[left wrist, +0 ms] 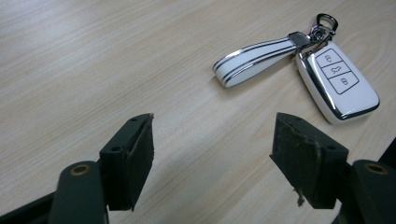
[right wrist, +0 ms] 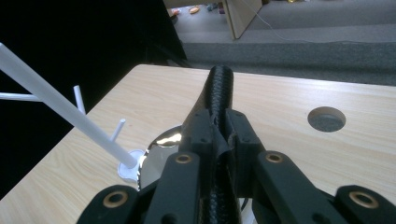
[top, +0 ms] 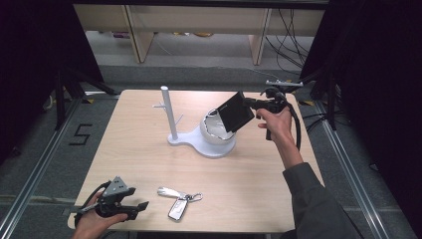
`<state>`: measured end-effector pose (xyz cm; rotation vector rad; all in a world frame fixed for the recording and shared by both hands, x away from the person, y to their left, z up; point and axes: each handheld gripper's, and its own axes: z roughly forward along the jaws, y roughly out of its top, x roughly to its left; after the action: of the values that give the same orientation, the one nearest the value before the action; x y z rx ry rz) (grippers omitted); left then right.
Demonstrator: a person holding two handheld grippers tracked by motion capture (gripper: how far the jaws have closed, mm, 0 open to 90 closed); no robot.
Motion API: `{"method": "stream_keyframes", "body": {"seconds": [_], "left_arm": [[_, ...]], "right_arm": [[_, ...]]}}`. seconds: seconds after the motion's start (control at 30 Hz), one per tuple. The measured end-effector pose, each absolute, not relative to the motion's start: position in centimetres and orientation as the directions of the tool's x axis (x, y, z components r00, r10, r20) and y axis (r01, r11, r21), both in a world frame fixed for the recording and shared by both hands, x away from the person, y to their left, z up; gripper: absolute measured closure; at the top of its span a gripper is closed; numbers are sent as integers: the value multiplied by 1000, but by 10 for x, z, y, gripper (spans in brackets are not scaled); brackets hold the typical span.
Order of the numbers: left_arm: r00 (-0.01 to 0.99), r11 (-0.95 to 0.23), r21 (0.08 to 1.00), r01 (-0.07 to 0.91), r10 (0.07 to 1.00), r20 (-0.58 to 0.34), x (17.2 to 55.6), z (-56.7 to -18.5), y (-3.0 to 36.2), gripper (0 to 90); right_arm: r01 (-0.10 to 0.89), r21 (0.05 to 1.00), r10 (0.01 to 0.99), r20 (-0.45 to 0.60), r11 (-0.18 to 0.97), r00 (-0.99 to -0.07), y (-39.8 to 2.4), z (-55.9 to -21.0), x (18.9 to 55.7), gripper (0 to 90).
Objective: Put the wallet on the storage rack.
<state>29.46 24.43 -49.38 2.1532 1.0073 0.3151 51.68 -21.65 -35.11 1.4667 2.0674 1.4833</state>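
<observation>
1. Left gripper (top: 130, 208): at the near left corner of the table (top: 149, 164), lying low over the wood. Jaws stand apart with nothing between them; the left gripper view shows bare tabletop in the gap. Released, idle.

2. Car key (top: 177, 209): white fob with chrome edging, flat on the table near the front edge, just right of the left gripper. A white strap (top: 169, 191) is joined to it by a metal clasp. Untouched; in the left gripper view it lies ahead and to the right of the jaws.

3. White stand (top: 170, 117): an upright post with short side pegs, rising from a flat base at mid-table. The base widens to the right into a round dish (top: 216, 134) with a shiny inner rim.

4. Black wallet (top: 235, 112): a flat, dark, textured piece, held tilted in the air above the dish, apart from it as far as can be told.

5. Right gripper (top: 251, 103): clenched on the wallet's edge; the right gripper view shows both pads pressing its spine.

Step in hand, by judgement: carrying the wallet to the dish. Next move calls for lowering it inside the rim, clear of the post, then opening the jaws.
</observation>
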Motion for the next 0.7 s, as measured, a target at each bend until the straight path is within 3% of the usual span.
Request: {"method": "stream_keyframes", "body": {"seconds": [0.7], "left_arm": [[663, -445, 686, 576, 745, -73, 295, -496, 246, 292]], "right_arm": [[654, 756, 795, 419, -37, -439, -202, -379, 531, 834]]}}
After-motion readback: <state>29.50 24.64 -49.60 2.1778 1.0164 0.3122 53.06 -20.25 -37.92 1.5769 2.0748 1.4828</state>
